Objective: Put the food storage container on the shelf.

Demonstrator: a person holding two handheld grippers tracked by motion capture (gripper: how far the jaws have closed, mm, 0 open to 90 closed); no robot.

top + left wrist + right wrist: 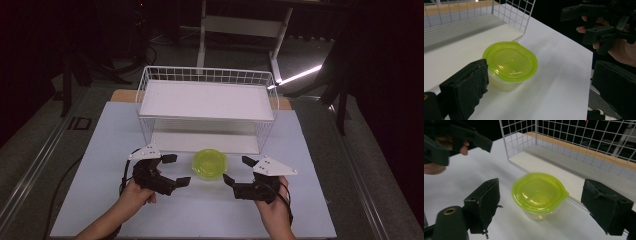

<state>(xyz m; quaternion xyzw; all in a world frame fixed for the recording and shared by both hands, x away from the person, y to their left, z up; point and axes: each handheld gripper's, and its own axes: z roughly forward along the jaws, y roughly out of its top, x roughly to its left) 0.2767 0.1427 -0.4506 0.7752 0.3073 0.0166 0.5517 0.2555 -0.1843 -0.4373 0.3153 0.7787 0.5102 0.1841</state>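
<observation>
Both tongs, left (176,170) and right (239,170), gape beside the lidded container (209,163), contents indistinct.

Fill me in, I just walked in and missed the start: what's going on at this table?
A person sits at a white table holding a two-jaw gripper in each hand. The left gripper and right gripper are both open and point inward at a small clear container with a lime-green lid, which stands closed on the table between them. Neither gripper touches it. Just behind the container is a white wire rack with two shelves, and nothing can be seen on them.
</observation>
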